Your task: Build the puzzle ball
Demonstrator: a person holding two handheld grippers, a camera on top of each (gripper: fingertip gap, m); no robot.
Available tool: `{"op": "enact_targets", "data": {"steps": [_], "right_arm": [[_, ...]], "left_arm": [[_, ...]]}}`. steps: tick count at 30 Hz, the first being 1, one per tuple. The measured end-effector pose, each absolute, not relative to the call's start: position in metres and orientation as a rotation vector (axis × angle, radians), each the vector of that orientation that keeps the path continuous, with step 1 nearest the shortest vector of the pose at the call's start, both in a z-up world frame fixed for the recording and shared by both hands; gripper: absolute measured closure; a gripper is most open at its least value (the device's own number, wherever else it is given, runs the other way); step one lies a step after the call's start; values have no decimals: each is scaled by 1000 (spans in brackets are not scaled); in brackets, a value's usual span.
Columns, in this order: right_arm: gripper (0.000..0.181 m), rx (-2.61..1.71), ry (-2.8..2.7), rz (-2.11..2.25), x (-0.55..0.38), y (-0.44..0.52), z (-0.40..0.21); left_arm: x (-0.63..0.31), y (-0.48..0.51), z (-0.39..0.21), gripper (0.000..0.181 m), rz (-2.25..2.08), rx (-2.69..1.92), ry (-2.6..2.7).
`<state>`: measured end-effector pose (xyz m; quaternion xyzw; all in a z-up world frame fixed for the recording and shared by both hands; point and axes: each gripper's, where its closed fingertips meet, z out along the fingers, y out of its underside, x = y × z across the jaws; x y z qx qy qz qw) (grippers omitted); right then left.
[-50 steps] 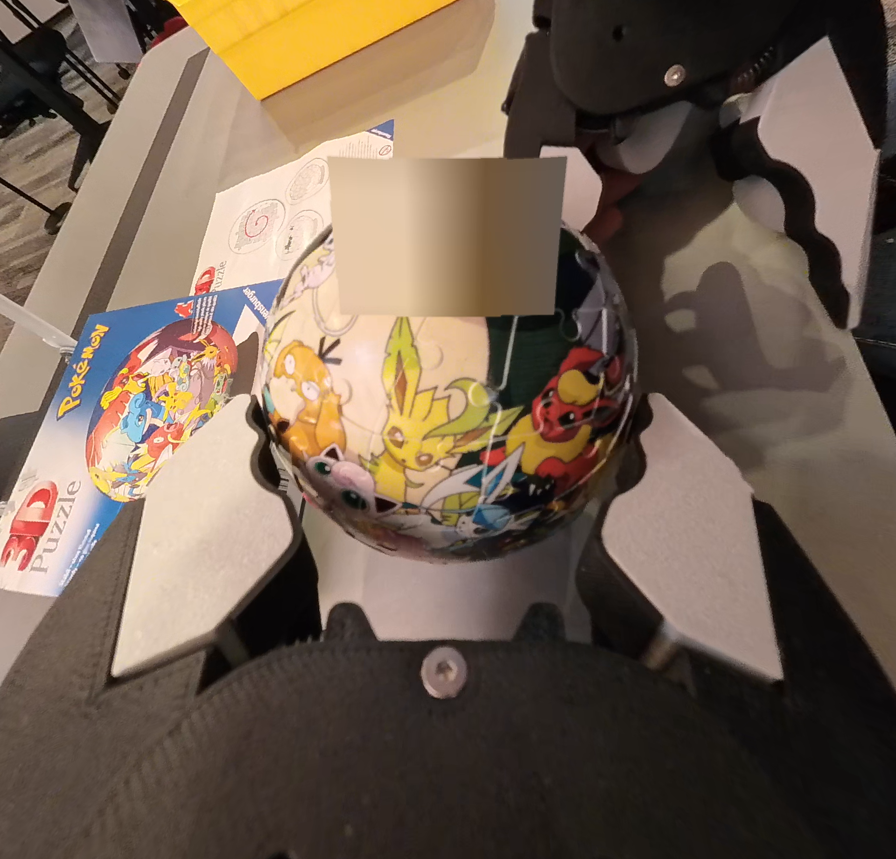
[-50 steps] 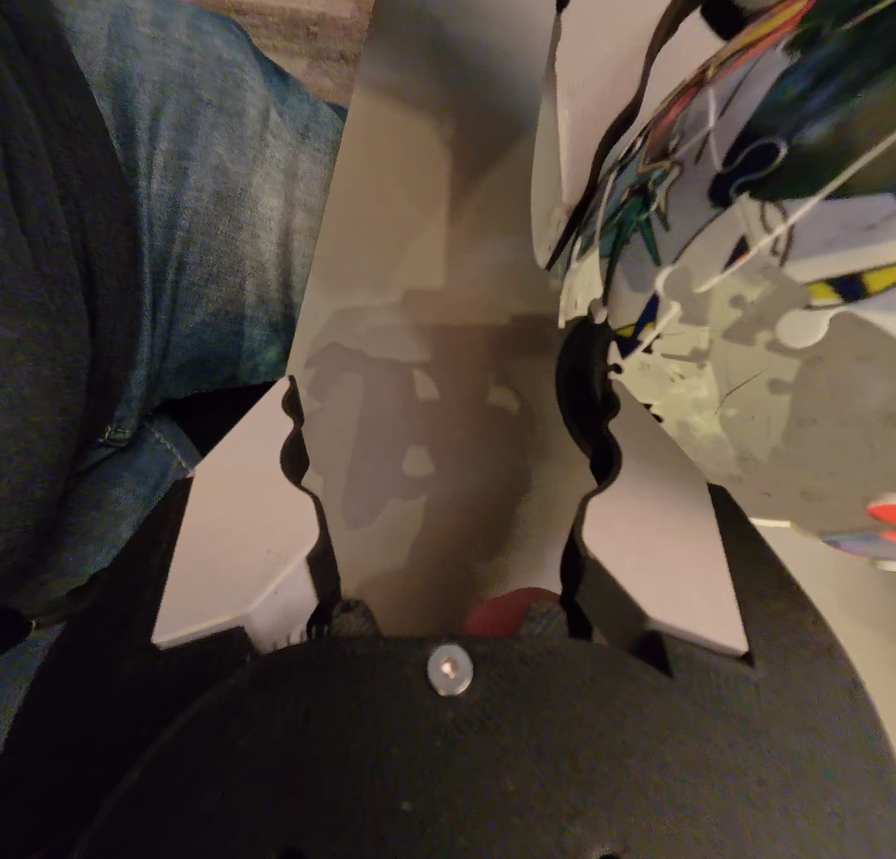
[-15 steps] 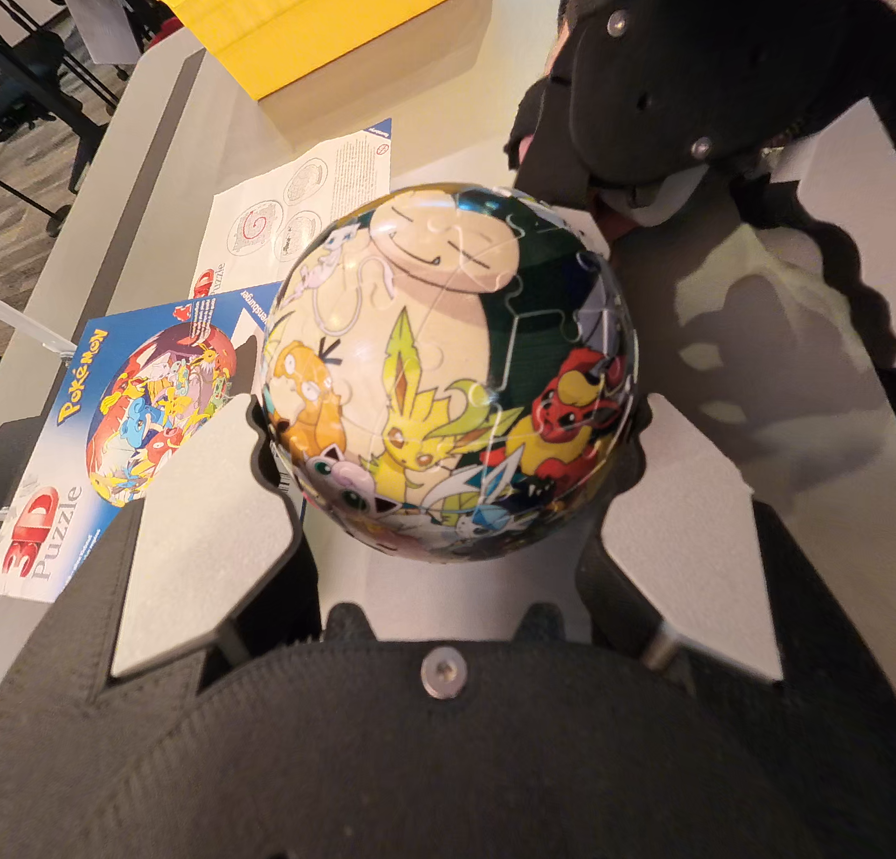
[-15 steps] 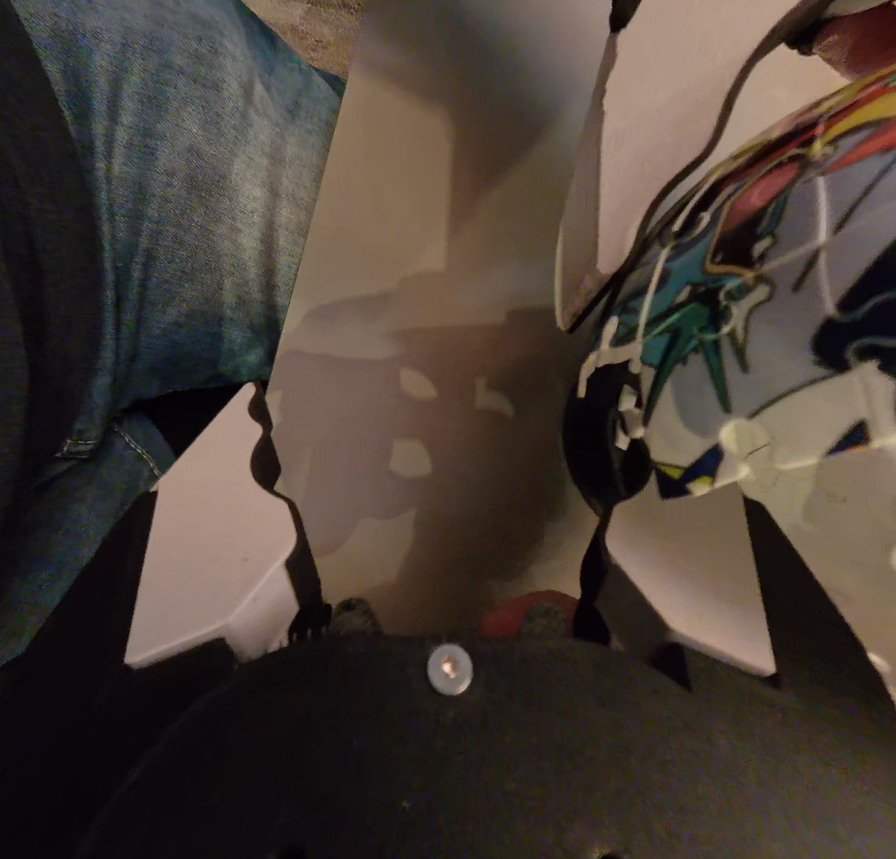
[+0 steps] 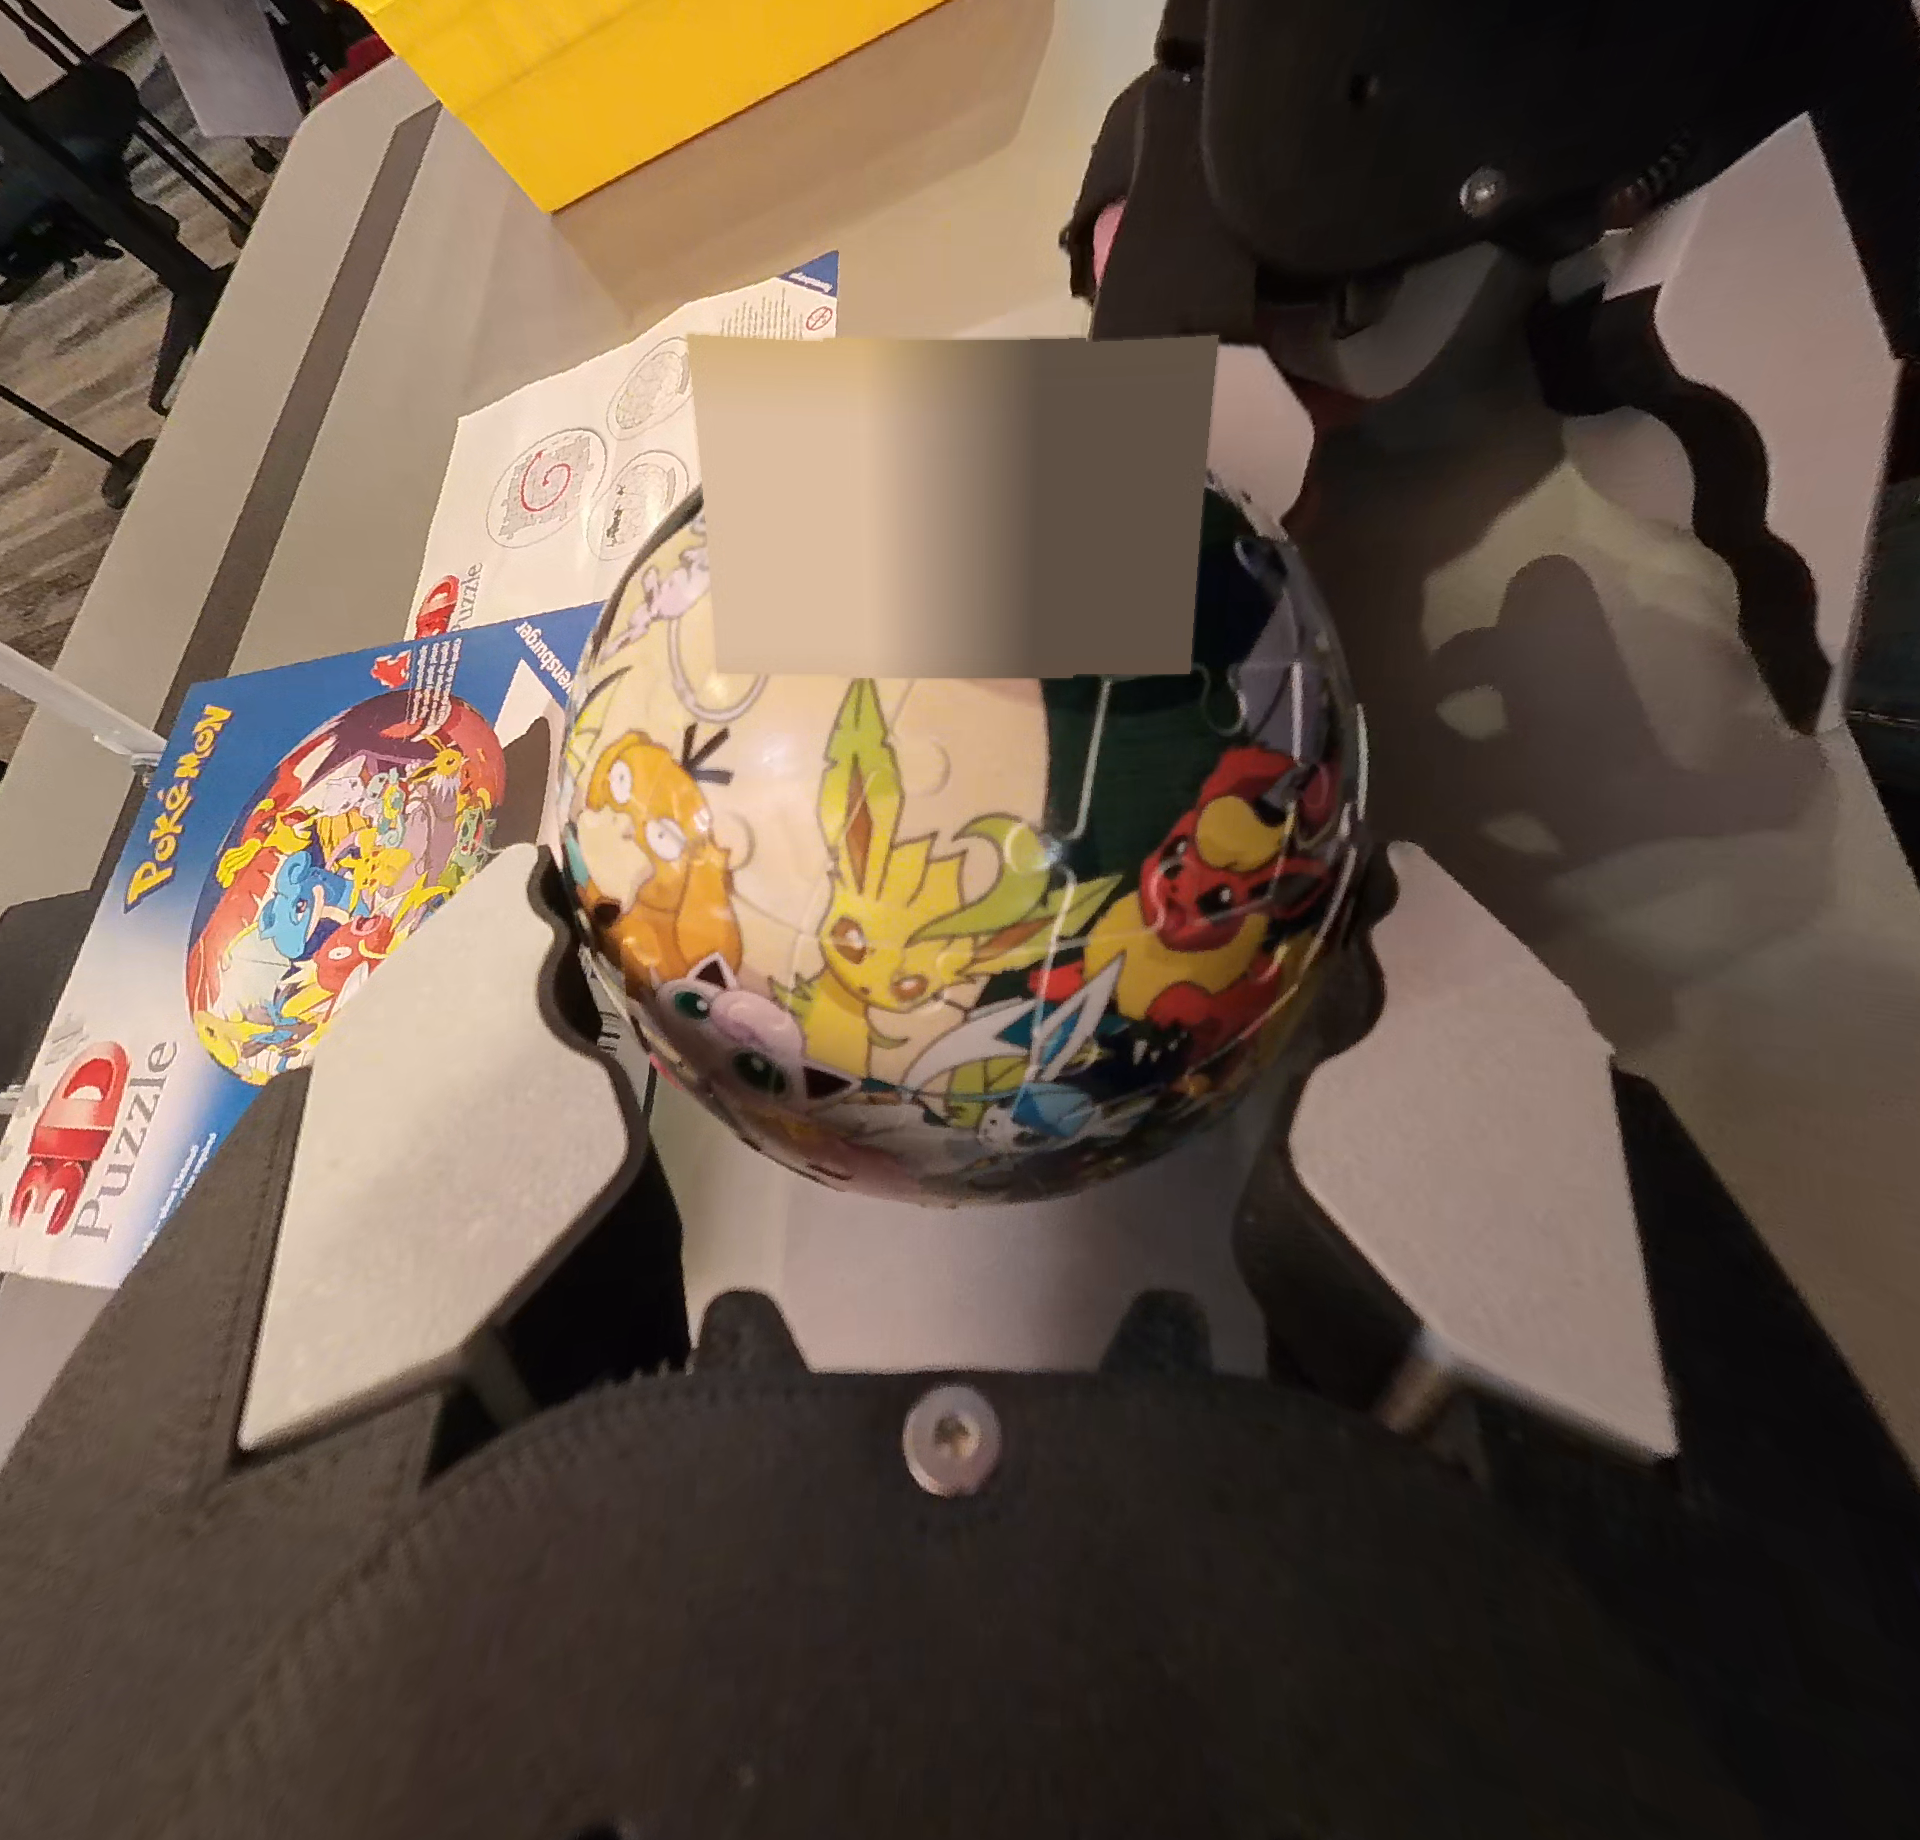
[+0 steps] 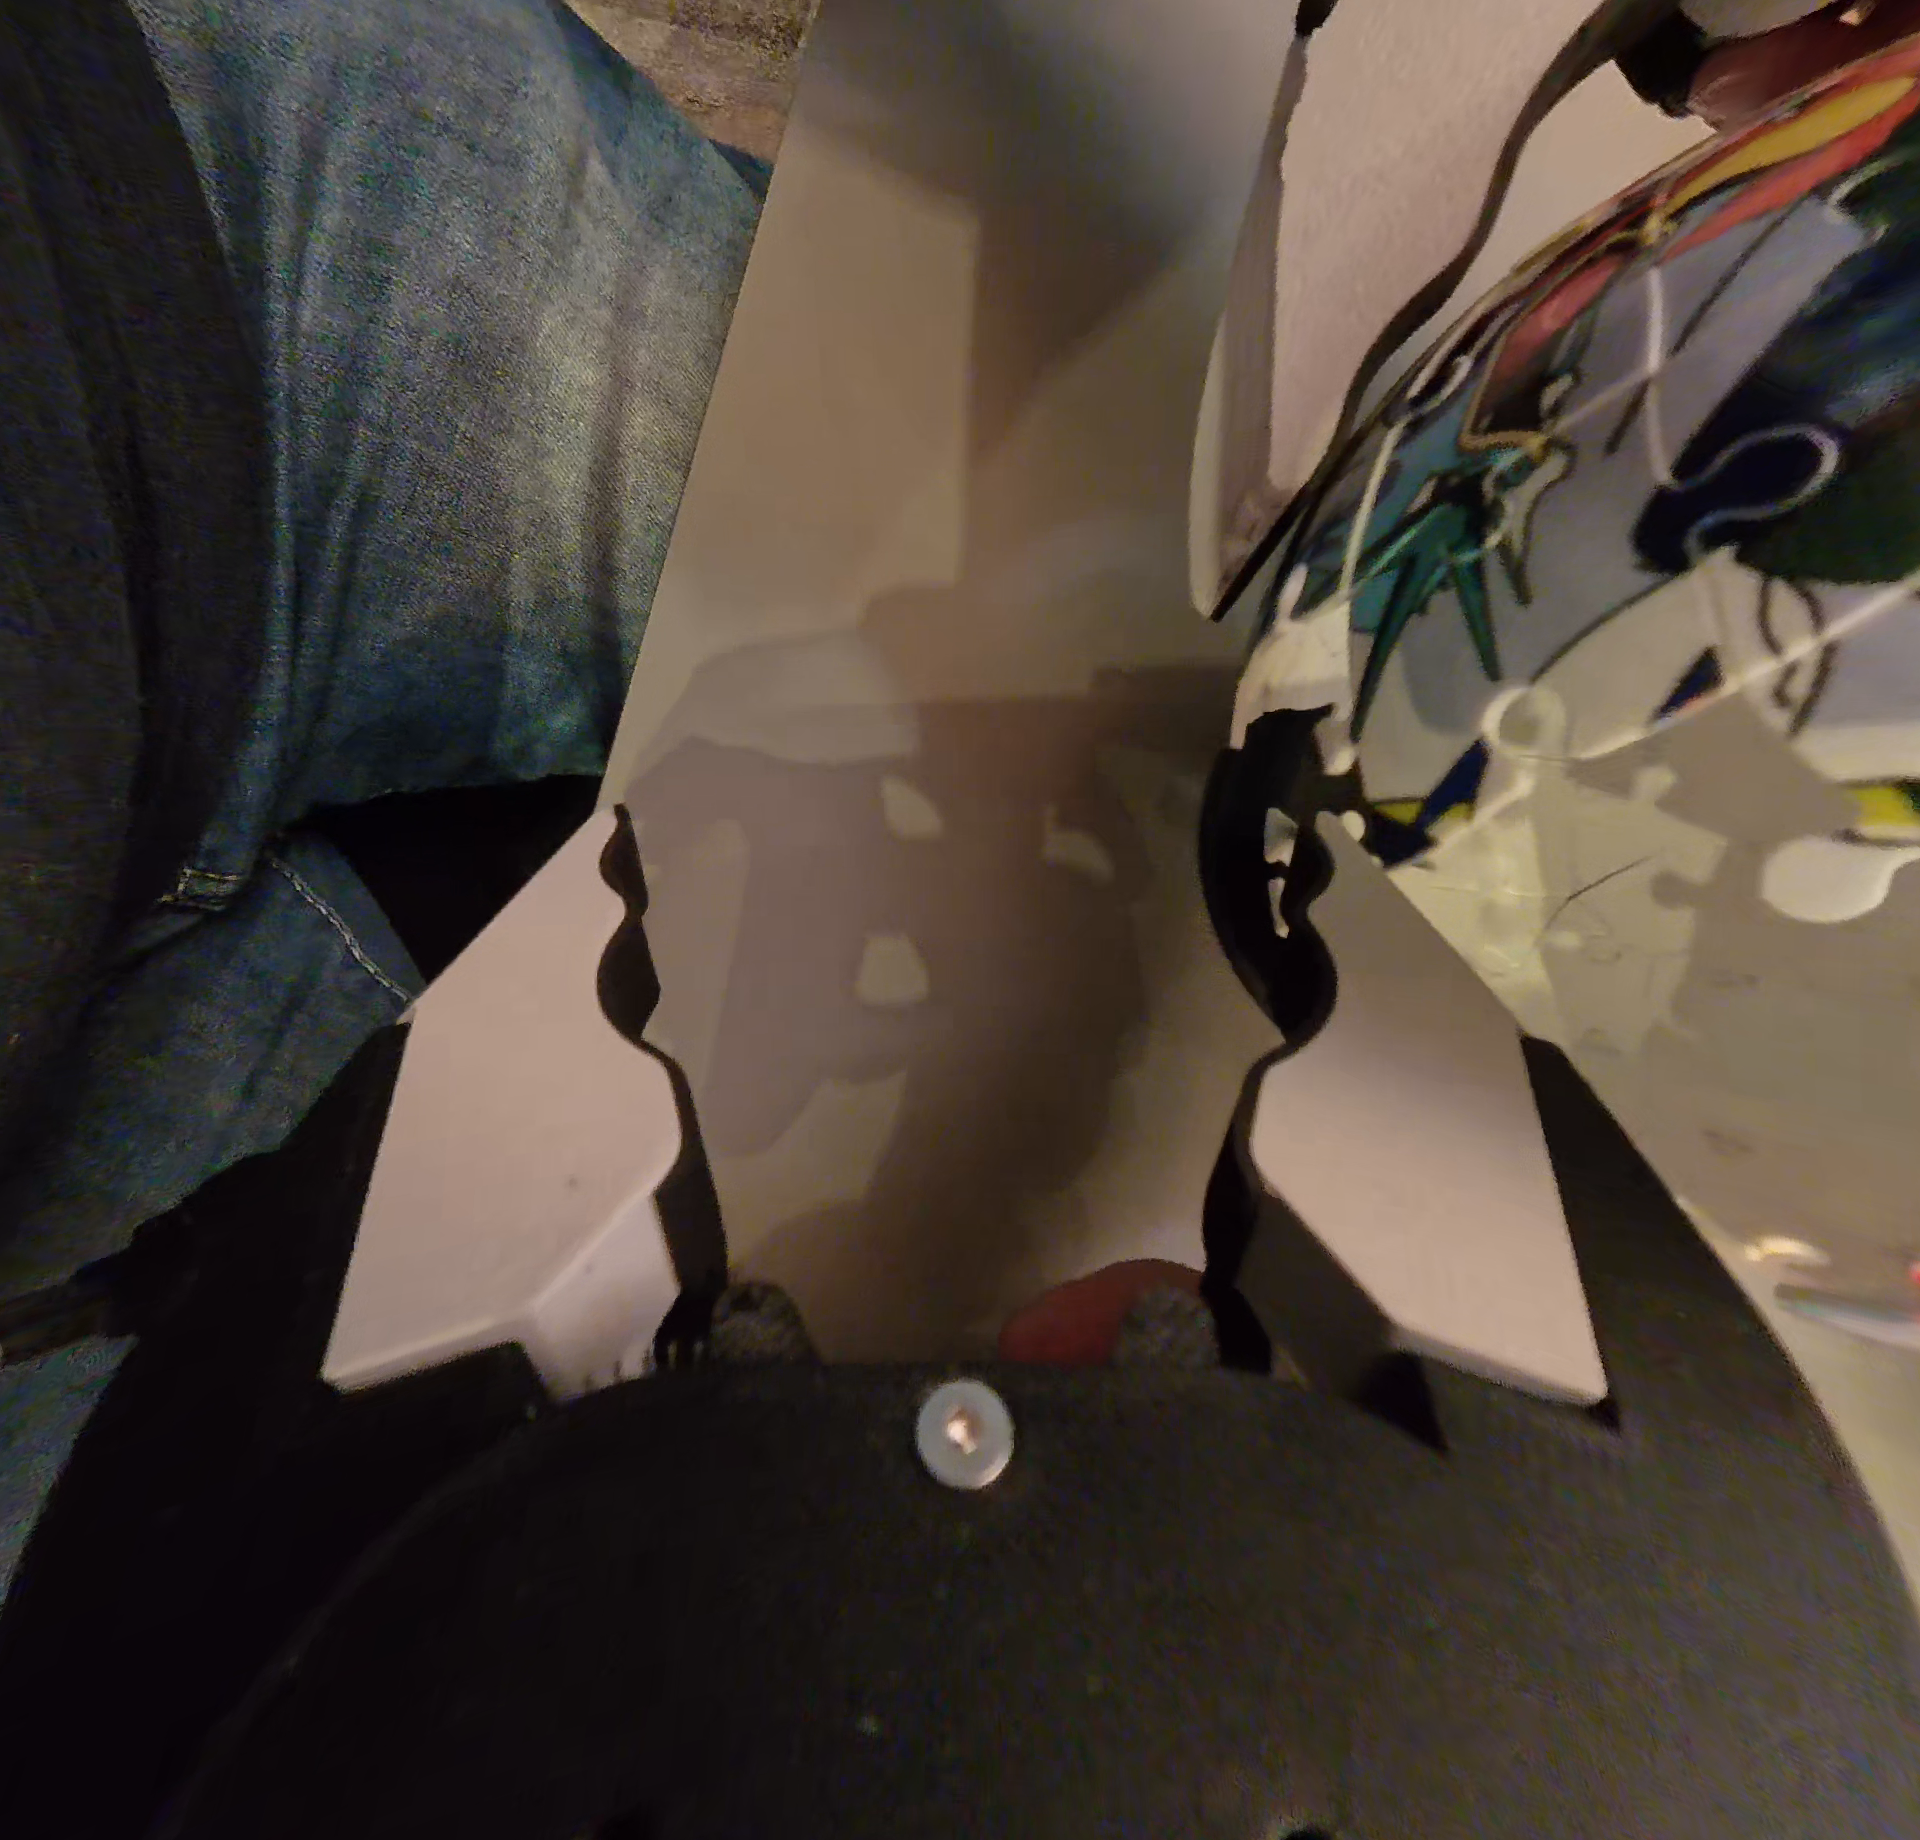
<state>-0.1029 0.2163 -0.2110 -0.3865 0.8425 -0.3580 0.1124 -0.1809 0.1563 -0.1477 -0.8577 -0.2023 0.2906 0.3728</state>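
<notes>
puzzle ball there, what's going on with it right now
A person is working with a claw in each hand. The left claw is clamped on the puzzle ball, a finger on each side, holding it just above the table. The right claw is open and empty beside the ball. The ball looks nearly whole from here. An instruction sheet, a blue leaflet and a yellow bin sit behind.

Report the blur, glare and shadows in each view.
Left wrist view: sharp; small highlights glint on the puzzle ball; a flat blurred patch covers its top; the right gripper throws hard shadows on the table. Right wrist view: dim, the ball smeared and soft, gripper shadows on the table.
</notes>
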Motion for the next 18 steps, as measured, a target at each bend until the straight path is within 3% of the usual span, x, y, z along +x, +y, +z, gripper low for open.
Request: {"op": "enact_targets", "data": {"steps": [18], "right_arm": [[66, -893, 2542, -1068, -118, 232, -205]], "left_arm": [[-181, 157, -148, 46, 751, -2201, -520]]}}
